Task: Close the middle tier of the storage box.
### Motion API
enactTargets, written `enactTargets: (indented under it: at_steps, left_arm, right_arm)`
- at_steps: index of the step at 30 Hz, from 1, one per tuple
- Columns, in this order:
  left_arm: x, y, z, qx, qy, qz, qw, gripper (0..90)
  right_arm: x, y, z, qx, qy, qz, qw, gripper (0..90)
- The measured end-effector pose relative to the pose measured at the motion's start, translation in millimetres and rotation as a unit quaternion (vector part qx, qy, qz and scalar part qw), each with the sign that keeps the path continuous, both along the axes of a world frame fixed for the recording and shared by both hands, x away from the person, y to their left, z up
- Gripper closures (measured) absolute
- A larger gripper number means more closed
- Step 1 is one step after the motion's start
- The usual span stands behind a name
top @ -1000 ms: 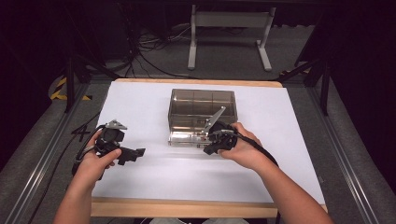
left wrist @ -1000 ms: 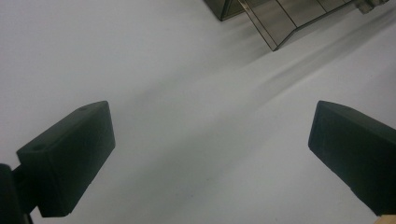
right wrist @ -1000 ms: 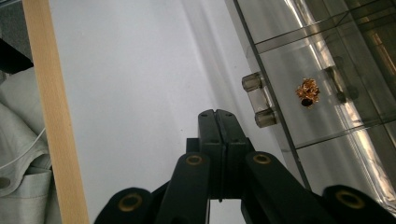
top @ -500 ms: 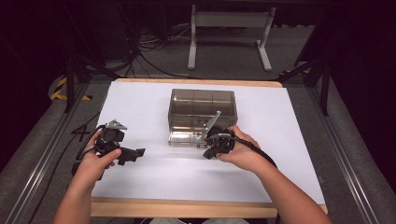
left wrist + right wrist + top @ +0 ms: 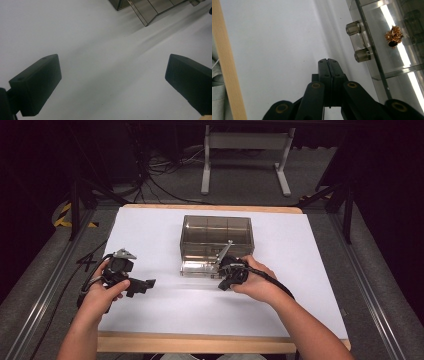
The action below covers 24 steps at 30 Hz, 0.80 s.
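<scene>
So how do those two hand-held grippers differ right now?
The left gripper has its fingers spread wide apart over bare white table, holding nothing. The right gripper has its fingers pressed together, also empty, beside the smoky clear box. Both are black and hand-held.

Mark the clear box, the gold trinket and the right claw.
clear box [image 5: 216,229], high view, on its smoky back wall
gold trinket [image 5: 394,37], right gripper view, on its gold cluster
right claw [image 5: 328,65], right gripper view, where the shut jaws meet
</scene>
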<state>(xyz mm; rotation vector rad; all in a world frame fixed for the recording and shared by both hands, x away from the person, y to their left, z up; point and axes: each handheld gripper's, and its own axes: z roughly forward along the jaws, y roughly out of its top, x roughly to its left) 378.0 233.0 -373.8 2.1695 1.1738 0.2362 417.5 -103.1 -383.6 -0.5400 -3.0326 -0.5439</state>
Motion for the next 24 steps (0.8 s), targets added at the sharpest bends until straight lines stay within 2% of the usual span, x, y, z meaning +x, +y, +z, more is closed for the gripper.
enactTargets:
  at_steps: [13,18,24]
  left_arm:
    - [0.0,0.2,0.0,0.0,0.0,0.0,1.0,1.2]
    - [-0.2,0.2,0.2,-0.001,0.0,0.0,1.0,1.2]
    - [-0.2,0.3,0.3,-0.001,0.0,0.0,1.0,1.2]
  right_arm:
    - [7.0,0.7,-5.1,-0.024,-0.015,-0.015,0.9995,90.0]
    - [8.7,0.3,-3.0,-0.033,-0.037,-0.025,0.9984,90.0]
    - [9.7,-0.2,0.4,-0.036,-0.047,-0.036,0.9976,90.0]
